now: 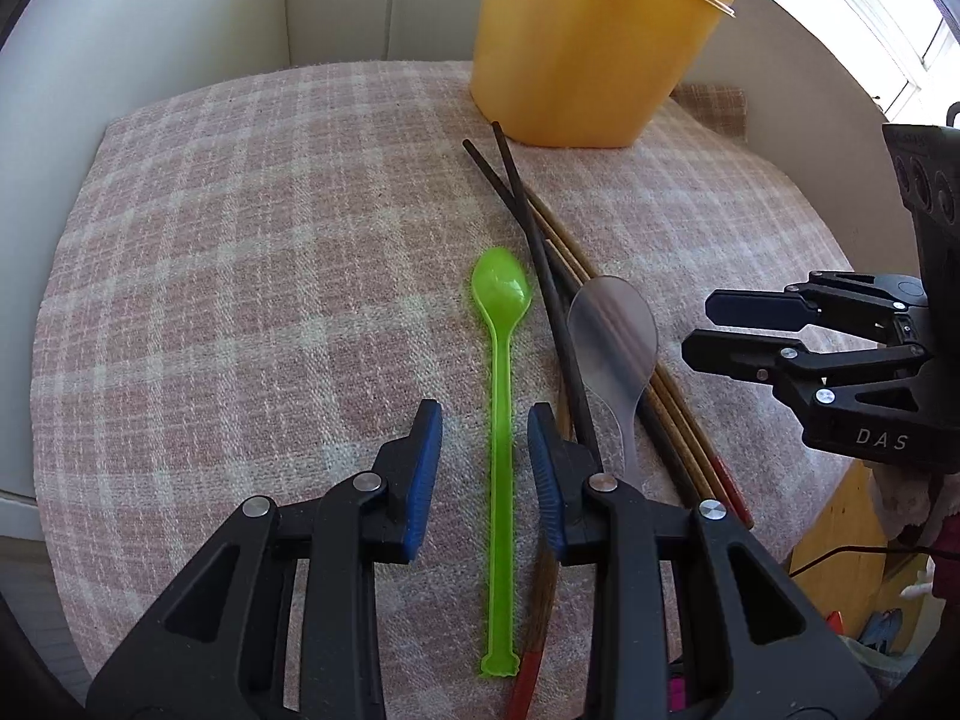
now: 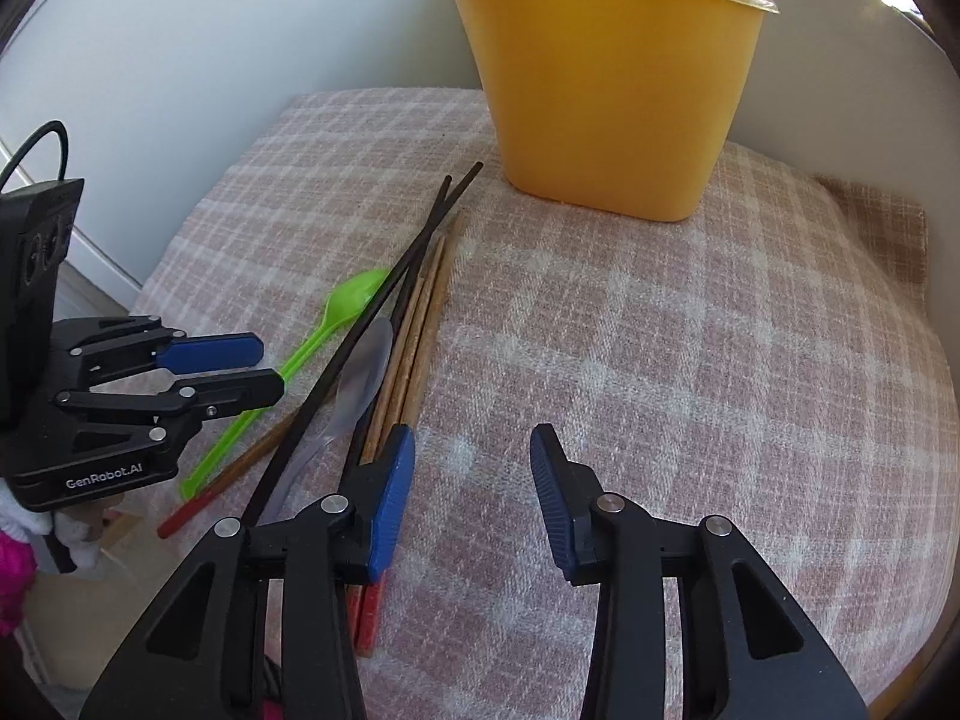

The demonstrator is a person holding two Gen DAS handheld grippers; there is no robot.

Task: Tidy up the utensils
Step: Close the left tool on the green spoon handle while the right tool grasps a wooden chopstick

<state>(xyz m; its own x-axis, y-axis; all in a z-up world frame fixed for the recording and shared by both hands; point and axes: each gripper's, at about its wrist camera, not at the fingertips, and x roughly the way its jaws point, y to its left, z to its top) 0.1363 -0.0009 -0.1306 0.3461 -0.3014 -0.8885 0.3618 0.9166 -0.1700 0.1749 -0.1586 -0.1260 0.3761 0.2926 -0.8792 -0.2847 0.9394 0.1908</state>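
- Straddling the green spoon (image 1: 500, 414), the left hand-held gripper (image 1: 485, 468) stands parted, pads clear of its handle, which runs lengthwise between them.
- Right hand-held gripper (image 2: 472, 498) gapes empty, farther off.

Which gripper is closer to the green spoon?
Left. The left gripper has its fingers on both sides of the green spoon handle; the right gripper is beyond the chopsticks.

Two spoons: green (image 1: 500, 396), clear (image 1: 612, 324). Two black chopsticks (image 1: 540, 240). One yellow tub (image 1: 591, 42).

Spoon (image 1: 500, 360) left of chopsticks (image 1: 543, 240), container (image 1: 591, 54) behind, on cloth (image 1: 240, 276).
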